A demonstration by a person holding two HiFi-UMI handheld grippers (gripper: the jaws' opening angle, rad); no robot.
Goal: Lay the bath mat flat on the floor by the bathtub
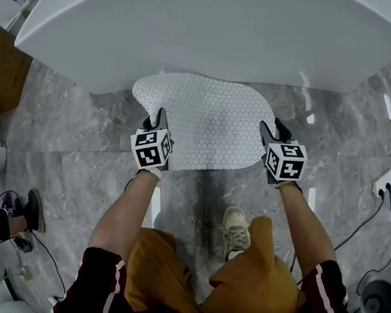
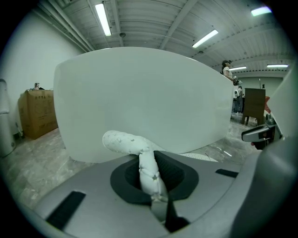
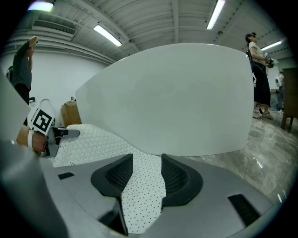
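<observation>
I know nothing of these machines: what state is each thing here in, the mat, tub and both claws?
bath mat, mostly spread out, left edge bunched up, not yet flat
left claw, shut on the bath mat's edge
right claw, open, mat edge between its jaws unpinched
bathtub, standing upright

The scene is lit evenly from above by ceiling tubes (image 2: 103,18), seen in both gripper views. Bright glints are thrown on the polished floor (image 1: 74,126) in the head view. Both gripper views are bent by fisheye distortion and darkened at the corners; the near foreground is softly blurred.
</observation>
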